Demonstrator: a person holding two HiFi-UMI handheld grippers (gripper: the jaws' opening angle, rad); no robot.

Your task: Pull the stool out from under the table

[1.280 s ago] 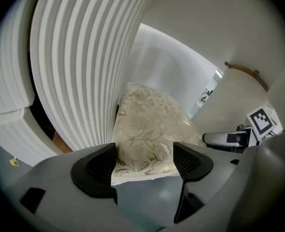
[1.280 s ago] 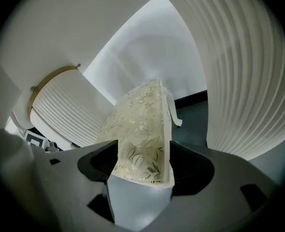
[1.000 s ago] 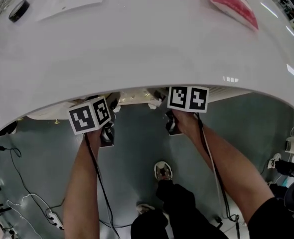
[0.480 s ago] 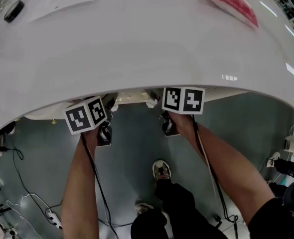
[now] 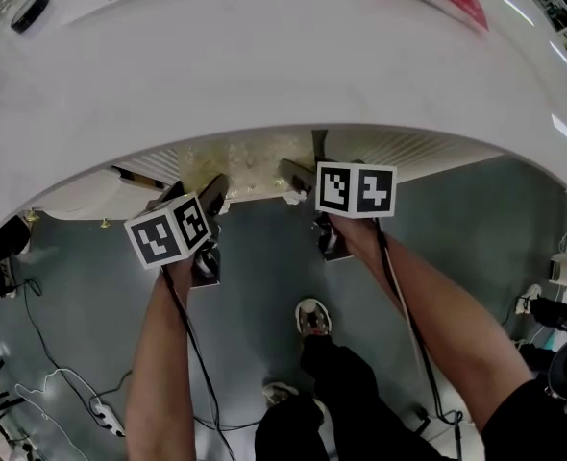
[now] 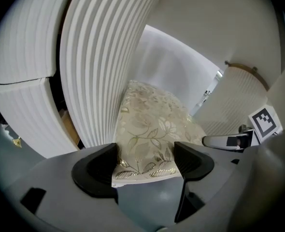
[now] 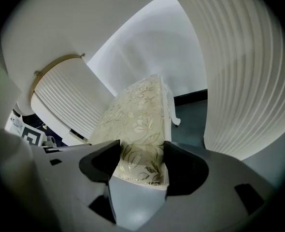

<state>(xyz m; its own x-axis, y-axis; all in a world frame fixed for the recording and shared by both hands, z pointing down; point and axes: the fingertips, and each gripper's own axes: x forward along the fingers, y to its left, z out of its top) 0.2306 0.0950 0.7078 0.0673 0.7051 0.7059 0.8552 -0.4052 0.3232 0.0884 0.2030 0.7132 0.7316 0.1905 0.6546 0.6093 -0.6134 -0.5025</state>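
Two grippers are at work: the left gripper (image 6: 145, 161) has its jaws closed on the near edge of the stool (image 6: 152, 120), and the right gripper (image 7: 140, 166) clamps the same edge beside it. One stool, with a floral seat, sits mostly under the one white table (image 5: 264, 65), only its front edge showing. The pull looks barely begun. Next, I judge, both grippers must draw back together, evenly, so the seat does not twist.

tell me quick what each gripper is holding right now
left gripper: closed on the edge of the stool seat
right gripper: closed on the same stool seat edge
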